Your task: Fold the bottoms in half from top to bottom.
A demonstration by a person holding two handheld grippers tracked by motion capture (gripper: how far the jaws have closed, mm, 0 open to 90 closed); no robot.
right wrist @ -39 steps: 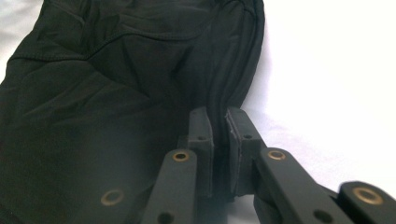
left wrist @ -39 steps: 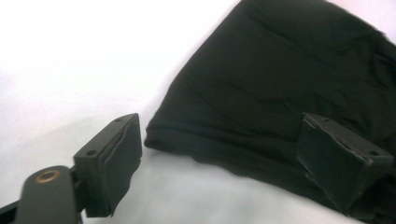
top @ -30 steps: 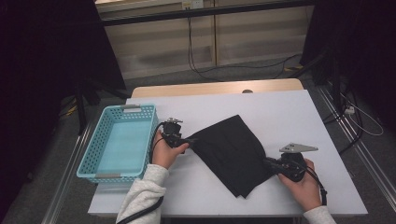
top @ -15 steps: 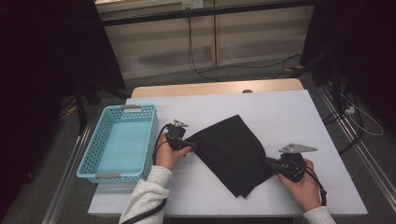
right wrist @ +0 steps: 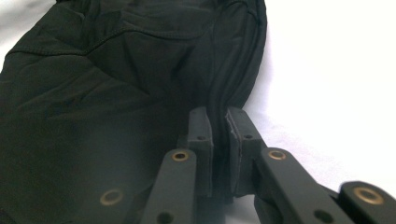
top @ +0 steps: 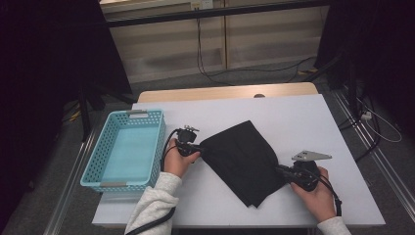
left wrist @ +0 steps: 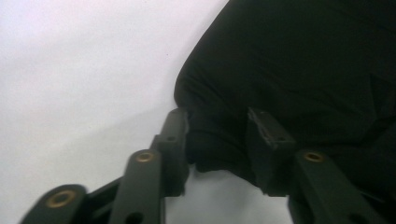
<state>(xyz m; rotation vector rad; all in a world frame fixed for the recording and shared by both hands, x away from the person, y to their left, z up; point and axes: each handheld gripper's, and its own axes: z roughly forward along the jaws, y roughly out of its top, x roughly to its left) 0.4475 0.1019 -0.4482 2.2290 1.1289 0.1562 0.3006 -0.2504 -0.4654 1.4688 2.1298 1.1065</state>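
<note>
- High view: a black cloth [top: 244, 159], already folded into a compact slanted shape, is lying on the white counter [top: 313, 122] between the two hands. The left tool [top: 195, 147] is being held at the cloth's left corner and the right tool [top: 284, 171] at its lower right edge. By the look of it, folding is partly done, with another fold, or a transfer into the blue basket [top: 128, 147], judged to be left.
- High view, room: bare counter is lying open behind and to the right of the cloth; the basket is standing just left of the left hand, and the counter's near edge is lying close under the cloth's lowest corner.
- Left gripper view: the jaws of the left tool [left wrist: 217, 135] have just been closing, and a bunched corner of the cloth [left wrist: 299, 60] is sitting between them; a grip on it is being taken, though firm pressing cannot be told. White counter [left wrist: 84, 70] is lying clear to the left.
- Right gripper view: the right tool [right wrist: 218, 126] is being kept nearly shut on the cloth's [right wrist: 116, 70] layered edge, which is being pinched between the pads. Open counter [right wrist: 336, 60] is lying to the right.
</note>
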